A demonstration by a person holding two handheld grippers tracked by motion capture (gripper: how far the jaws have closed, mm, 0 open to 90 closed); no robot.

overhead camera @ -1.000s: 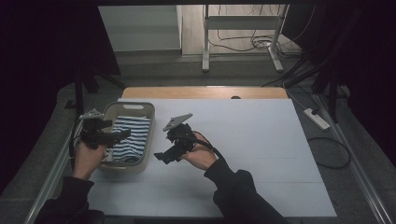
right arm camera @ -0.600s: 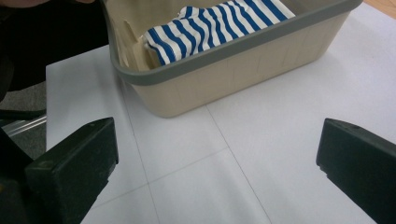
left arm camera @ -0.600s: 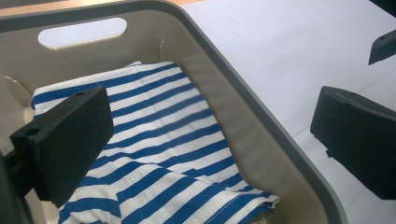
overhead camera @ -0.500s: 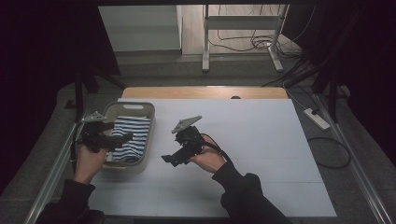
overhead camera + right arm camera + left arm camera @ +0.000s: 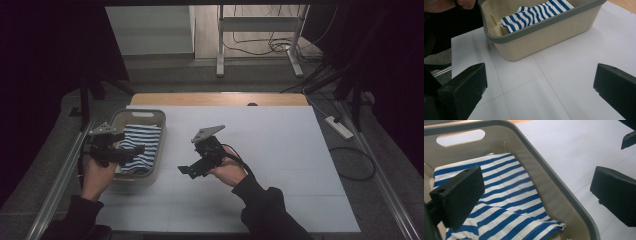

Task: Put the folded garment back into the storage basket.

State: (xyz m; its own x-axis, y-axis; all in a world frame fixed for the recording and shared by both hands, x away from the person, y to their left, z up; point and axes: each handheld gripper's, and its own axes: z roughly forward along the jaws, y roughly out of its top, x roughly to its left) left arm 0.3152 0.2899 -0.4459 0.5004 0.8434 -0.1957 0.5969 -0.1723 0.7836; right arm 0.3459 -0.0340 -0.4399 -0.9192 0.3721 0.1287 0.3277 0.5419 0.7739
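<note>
With both the left gripper (image 5: 131, 148) and right gripper (image 5: 186, 170) wide and empty, a low left jaw could probably snag the striped cloth (image 5: 506, 202) or nudge the basket (image 5: 544, 37).

- Left gripper (image 5: 131, 149), held in the left hand (image 5: 98, 172), hovers over the basket (image 5: 159, 145), jaws spread wide.
- Right gripper (image 5: 186, 171), in the right hand (image 5: 229, 171), hangs just right of the basket, jaws wide apart, pointing toward it.

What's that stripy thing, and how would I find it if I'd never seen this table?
Start at the white table and go to its left edge, where a beige basket with a grey rim sits. Inside lies the folded cloth; its blue and white stripes are the one pattern among plain surfaces.
</note>
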